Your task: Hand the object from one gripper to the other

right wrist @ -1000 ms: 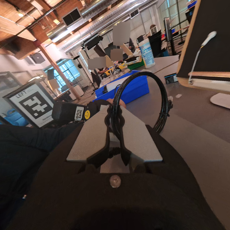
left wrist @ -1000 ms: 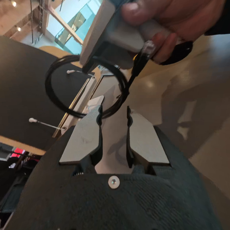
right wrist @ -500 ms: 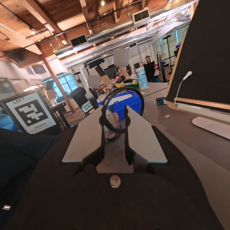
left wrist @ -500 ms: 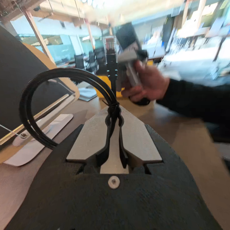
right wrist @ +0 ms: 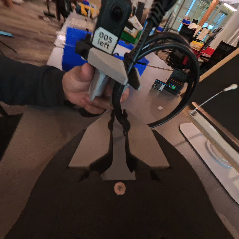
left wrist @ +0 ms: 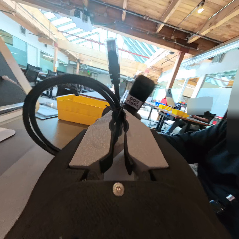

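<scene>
The cable point(left wrist: 72, 80), a black network lead wound into a loop and cinched with a tie, is up in the air above the table point(left wrist: 16, 148), not resting on anything. It looks light and springy: the loop holds its round shape, yet the strands would likely flex and slide if pinched singly. The bound knot, where all the strands bunch together, seems the safest spot to take, firm and thick enough not to slip. One plug end point(left wrist: 111, 51) stands up stiffly from that knot and looks like the part to avoid squeezing.

The left gripper point(left wrist: 118, 124) has its fingers drawn in tight on exactly that tied bundle, the loop hanging out to its left side.

From the other side, the right gripper point(right wrist: 118, 120) sits low under the bundle. A strand of cable point(right wrist: 117, 103) runs down between its fingers, which are narrowly parted; it touches the right-side one, but whether they really pinch it I cannot tell. The hand point(right wrist: 80, 84) steadying the left gripper is just beyond.

Further off stand a yellow bin point(left wrist: 77, 108) and a blue bin point(right wrist: 72, 51).
</scene>
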`<action>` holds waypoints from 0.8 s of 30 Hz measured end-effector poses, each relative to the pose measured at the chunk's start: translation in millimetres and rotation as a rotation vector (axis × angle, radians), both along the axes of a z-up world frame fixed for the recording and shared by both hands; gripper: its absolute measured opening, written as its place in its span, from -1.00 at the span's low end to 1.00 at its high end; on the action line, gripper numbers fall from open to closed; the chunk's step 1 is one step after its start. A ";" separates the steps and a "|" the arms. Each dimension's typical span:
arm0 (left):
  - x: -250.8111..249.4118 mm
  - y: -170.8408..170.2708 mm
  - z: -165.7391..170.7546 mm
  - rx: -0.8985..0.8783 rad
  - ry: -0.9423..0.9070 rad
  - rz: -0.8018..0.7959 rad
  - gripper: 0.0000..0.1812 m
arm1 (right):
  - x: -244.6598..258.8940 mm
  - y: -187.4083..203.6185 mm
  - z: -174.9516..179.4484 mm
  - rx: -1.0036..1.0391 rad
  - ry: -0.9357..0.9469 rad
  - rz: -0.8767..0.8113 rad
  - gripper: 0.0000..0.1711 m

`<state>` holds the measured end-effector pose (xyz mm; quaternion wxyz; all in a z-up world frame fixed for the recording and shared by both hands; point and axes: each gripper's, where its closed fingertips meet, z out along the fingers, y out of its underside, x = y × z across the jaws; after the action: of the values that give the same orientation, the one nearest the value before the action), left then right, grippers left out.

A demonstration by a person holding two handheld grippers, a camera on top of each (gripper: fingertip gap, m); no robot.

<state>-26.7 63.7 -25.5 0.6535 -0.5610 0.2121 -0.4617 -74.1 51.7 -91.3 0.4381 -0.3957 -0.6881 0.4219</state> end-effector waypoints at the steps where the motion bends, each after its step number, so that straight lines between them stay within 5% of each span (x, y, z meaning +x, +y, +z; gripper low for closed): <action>1: -1.8 5.2 -4.4 -0.016 0.023 0.037 -0.90 | 0.4 4.8 -3.5 0.038 -0.017 -0.020 -0.91; 7: -46.7 43.1 -33.0 -0.135 0.137 0.394 -0.56 | 9.2 70.4 -2.7 0.357 -0.002 -0.350 -0.90; 11: -66.4 51.9 -43.6 -0.145 0.258 0.564 -0.55 | 16.1 102.2 -14.5 0.663 -0.076 -0.497 -0.93; 19: -81.7 58.4 -79.9 0.185 1.190 0.963 -0.61 | 26.1 114.8 -21.8 0.796 -0.167 -0.528 -0.95; 24: -55.2 59.5 -73.3 0.510 1.485 1.031 -0.73 | 20.9 82.3 -30.6 0.537 -0.166 -0.340 -0.95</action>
<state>-82.0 123.2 -98.8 0.5779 -0.5767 0.3948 0.4213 -53.2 134.1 -121.9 0.5333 -0.4083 -0.7323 0.1125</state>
